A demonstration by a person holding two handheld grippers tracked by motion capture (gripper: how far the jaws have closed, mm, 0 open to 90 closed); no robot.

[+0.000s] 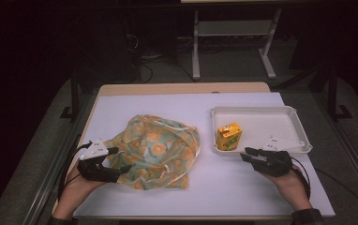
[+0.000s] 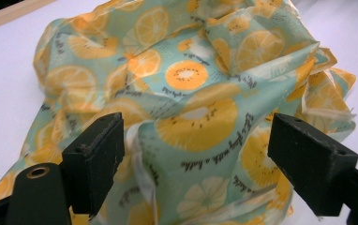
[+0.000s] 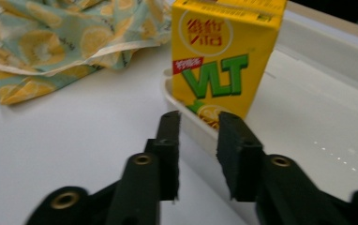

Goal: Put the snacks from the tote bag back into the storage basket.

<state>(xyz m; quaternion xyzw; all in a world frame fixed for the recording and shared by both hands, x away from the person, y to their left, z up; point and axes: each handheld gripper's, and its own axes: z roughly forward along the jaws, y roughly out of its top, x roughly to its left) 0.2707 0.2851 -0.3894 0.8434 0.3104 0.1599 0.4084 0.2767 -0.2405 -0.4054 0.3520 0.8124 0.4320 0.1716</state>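
Note:
A crumpled cloth bag printed with orange and lemon slices on teal lies on the white table cover, left of centre. My left gripper is at the bag's left edge. Its jaws stand wide open, and the fabric lies between and beyond the left gripper without being pinched. A yellow juice carton stands upright in the near left corner of a white tray. My right gripper points at it from just outside the tray. In the right gripper view its jaws are a narrow gap apart with nothing between them, short of the carton.
The tray's floor holds nothing besides the carton. Bare white cover runs along the near and right parts of the table. Part of the bag lies left of the tray. Beyond the far table edge are a dark floor, cables and a white frame.

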